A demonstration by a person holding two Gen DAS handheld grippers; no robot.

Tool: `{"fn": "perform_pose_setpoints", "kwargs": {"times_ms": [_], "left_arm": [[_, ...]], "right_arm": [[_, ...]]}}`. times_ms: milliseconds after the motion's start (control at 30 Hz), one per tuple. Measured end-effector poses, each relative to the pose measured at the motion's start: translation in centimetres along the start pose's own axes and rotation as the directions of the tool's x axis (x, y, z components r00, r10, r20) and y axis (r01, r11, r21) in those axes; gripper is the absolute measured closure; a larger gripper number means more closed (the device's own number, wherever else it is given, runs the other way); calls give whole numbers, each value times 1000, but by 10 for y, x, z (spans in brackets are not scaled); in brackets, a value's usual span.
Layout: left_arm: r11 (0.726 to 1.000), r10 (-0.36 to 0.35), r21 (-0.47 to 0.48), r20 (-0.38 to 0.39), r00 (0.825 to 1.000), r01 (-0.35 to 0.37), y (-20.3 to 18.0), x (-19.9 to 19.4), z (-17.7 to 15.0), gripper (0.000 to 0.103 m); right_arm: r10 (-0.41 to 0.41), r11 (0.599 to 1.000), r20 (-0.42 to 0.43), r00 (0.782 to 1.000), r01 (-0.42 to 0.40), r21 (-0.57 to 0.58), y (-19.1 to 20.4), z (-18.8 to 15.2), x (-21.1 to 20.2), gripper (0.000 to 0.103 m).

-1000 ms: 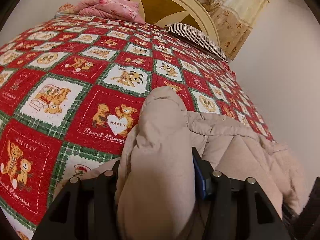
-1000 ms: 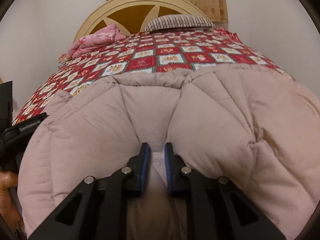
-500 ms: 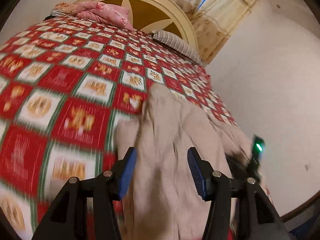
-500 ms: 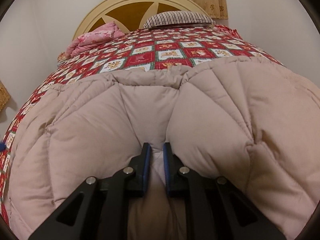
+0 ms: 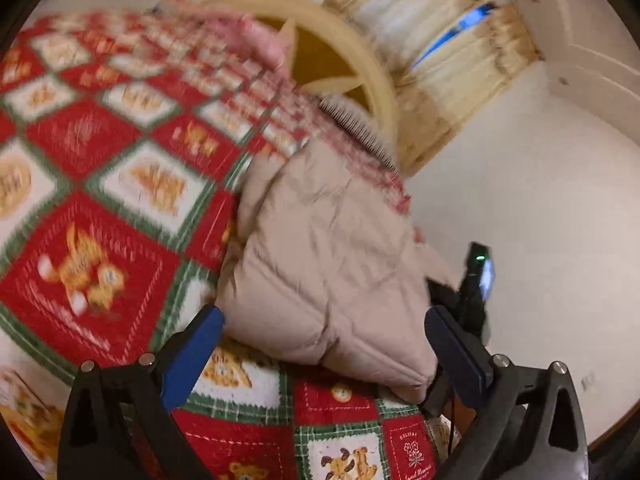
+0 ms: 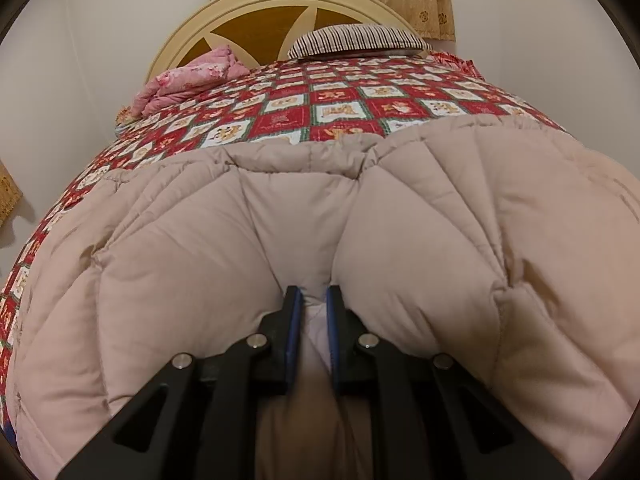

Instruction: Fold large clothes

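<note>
The left gripper is opening wide — its blue pads stand clear of the beige puffer jacket, whose folded end lies between them on the red bear-print quilt. The right gripper is clenched tight on a pinch of the jacket — the padding bulges on either side of the jaws, spread over the bed's near end

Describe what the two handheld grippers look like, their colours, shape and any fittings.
Both match. The left gripper and the right gripper each have two black angular plastic arms with triangular cut-outs, tipped by jaws lined with blue pads. Round silver bolt heads sit along the arms. Seen from the left camera, the right unit carries a small lit screen with a green light. No sleeves are visible.
</note>
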State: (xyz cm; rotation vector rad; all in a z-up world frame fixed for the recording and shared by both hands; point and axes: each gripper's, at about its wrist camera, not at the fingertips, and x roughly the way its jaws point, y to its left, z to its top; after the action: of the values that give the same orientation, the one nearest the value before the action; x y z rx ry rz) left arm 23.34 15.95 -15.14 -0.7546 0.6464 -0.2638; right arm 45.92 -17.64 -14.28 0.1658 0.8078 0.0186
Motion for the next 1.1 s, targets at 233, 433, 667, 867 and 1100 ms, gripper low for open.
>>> {"fn": "perform_pose_setpoints", "kwargs": {"times_ms": [233, 433, 667, 867, 1100], "left_arm": [[997, 16, -80, 6, 1000, -16, -7, 14, -21, 2], [967, -40, -251, 42, 998, 49, 2, 45, 8, 2], [975, -138, -162, 91, 986, 151, -7, 55, 10, 2], [961, -183, -190, 105, 977, 201, 0, 53, 17, 2], [964, -215, -132, 114, 970, 229, -12, 59, 24, 2]], "right_arm": [[3, 1000, 0, 1000, -3, 2, 0, 0, 0, 90], [4, 1000, 1, 1000, -4, 3, -1, 0, 0, 90], [49, 998, -42, 998, -47, 49, -5, 7, -5, 90], [75, 993, 50, 996, -79, 88, -5, -2, -80, 83], [-29, 999, -45, 999, 28, -33, 32, -46, -42, 83]]}}
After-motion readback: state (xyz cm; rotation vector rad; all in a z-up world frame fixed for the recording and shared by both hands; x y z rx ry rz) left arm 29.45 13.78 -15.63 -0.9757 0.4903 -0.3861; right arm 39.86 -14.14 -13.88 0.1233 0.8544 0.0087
